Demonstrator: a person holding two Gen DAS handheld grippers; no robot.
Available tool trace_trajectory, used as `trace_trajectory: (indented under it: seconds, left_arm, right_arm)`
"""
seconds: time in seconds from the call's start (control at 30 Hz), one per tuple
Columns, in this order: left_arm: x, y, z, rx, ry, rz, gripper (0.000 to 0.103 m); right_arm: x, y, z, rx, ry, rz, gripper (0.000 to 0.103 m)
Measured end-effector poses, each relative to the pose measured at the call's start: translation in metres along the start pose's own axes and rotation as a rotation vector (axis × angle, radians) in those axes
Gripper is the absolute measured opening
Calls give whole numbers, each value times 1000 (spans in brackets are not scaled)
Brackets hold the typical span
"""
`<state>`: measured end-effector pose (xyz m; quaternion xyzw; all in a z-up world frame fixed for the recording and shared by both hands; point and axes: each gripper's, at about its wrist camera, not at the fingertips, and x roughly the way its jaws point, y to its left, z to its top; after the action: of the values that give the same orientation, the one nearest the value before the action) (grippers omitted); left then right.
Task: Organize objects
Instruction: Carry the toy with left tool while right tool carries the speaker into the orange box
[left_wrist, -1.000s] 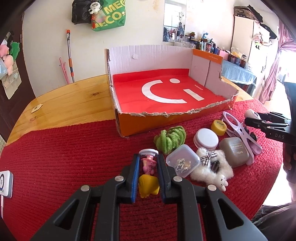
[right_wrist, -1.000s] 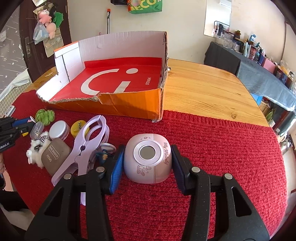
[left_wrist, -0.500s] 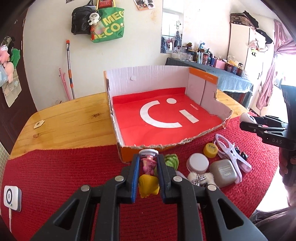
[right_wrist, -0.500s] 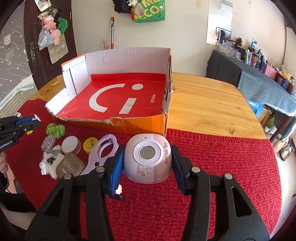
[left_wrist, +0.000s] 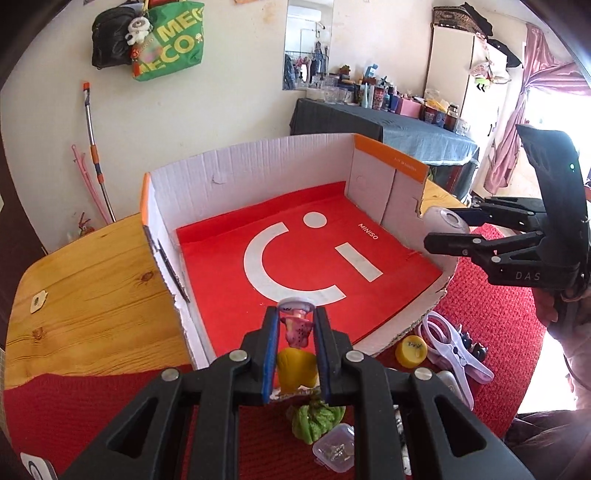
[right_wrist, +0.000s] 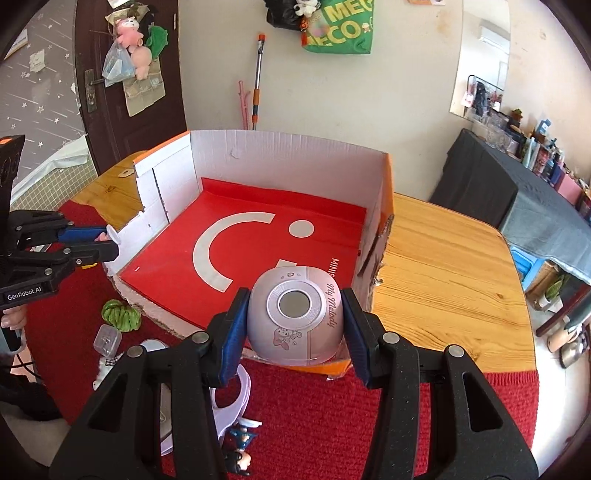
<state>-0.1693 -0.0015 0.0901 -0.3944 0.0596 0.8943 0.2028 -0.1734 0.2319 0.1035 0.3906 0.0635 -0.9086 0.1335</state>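
Red mat covers the table's (left_wrist: 92, 280) near edge. Left gripper (left_wrist: 295, 325) clamps a pink figurine (left_wrist: 297, 330) above the box's (left_wrist: 258, 173) front edge. Right gripper (right_wrist: 293, 317) clasps a lilac case (right_wrist: 295, 317) over it.

Left gripper (left_wrist: 294, 325) at lower centre of its own view, blue-padded fingers (left_wrist: 270, 350) closed tight on a small figurine (left_wrist: 296, 329), pointing up the frame. Right gripper (right_wrist: 293, 325) at lower centre of its view, fingers (right_wrist: 234, 332) clamped on either side of a rounded lilac gadget (right_wrist: 295, 314). Also seen at the right edge of the left view, reaching in leftward.
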Motion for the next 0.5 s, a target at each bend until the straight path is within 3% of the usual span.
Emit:
trace_trajectory:
  seconds: [0.27, 0.5]
  left_arm:
    - [39, 10, 9, 50, 119, -13, 19]
    - [58, 7, 6, 129, 205, -4, 19]
  right_arm:
    - [52, -9, 15, -56, 189, 87, 46]
    - [77, -5, 15, -127, 311, 109, 46]
